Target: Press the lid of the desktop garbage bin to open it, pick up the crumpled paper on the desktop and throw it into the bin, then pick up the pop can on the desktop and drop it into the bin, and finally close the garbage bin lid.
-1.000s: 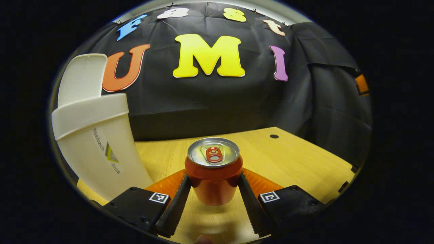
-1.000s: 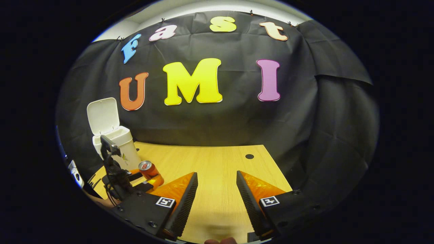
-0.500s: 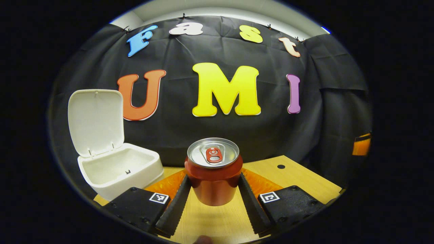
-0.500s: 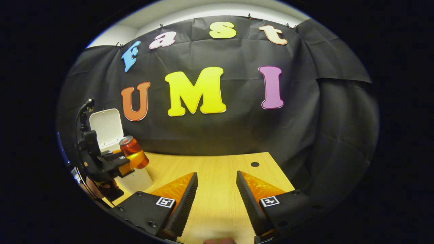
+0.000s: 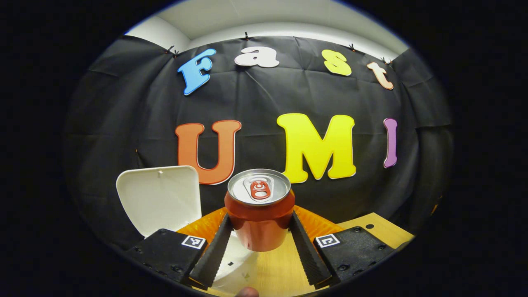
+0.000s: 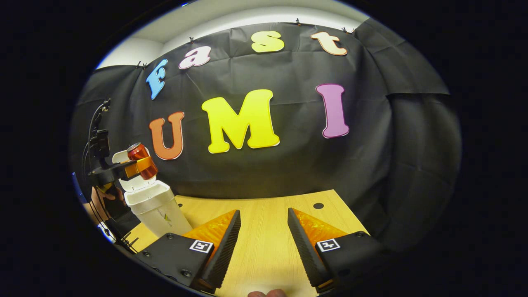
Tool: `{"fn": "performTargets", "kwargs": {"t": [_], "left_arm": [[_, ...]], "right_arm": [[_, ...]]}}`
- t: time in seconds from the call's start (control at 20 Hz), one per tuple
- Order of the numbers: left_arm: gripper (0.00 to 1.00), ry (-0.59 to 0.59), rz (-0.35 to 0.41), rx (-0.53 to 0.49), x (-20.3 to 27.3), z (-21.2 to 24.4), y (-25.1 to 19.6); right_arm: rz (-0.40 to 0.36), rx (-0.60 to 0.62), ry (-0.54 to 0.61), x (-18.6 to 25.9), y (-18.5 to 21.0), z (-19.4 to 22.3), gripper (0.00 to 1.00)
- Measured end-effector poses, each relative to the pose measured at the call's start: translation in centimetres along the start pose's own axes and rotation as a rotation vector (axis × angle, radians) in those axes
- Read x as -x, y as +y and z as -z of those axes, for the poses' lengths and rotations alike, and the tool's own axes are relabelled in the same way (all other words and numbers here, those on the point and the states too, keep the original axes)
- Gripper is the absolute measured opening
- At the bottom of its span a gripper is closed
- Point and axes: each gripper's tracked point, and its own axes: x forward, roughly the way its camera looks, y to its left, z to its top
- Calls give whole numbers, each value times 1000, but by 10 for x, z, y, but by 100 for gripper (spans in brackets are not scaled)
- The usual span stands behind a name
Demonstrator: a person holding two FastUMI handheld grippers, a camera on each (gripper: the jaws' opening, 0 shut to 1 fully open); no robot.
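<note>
While the one pop can (image 5: 260,214) sits upright between its two fingers (image 5: 214,255), the left gripper (image 5: 260,247) has its jaws pressed against the can's sides, holding it in the air above the garbage bin (image 5: 239,264). In the left gripper view the bin's white rim lies directly below the can, and the bin's single lid (image 5: 159,198) stands raised, up and to the left of the can. The can's silver top with its one red pull tab faces up.

In the right gripper view the bin (image 6: 154,208) stands on the wooden worktop (image 6: 264,231), near its left edge, with the lid (image 6: 123,165) tipped back behind the opening. The left gripper (image 6: 142,167) hangs just over that opening with the can (image 6: 140,159) tilted in its grip, and a hand (image 6: 101,198) shows beside the bin, lower left. The right gripper (image 6: 260,243) is well apart from the bin, low over the worktop; its jaws stand wide apart with nothing between them. One dark round hole (image 6: 318,205) marks the worktop far right of the bin.
</note>
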Motion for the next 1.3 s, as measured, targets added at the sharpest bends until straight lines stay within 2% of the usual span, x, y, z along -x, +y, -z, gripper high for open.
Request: {"fn": "performTargets", "kwargs": {"t": [0.3, 0.4, 0.85, 1.1, 1.3], "left_arm": [[81, 121, -169, 15, -11, 36, 67], [82, 150, -205, 31, -20, 45, 81], [84, 297, -282, 113, -33, 94, 99], [86, 311, -302, 128, -32, 101, 102], [86, 317, -310, 125, -30, 104, 103]], "right_arm": [[-37, 2, 20, -12, 19, 1, 77], [-55, 11, 26, -15, 28, 2, 76], [-69, 8, 53, -22, 35, 10, 76], [-60, 3, 60, -24, 31, 12, 74], [-64, 12, 74, -25, 31, 18, 76]]}}
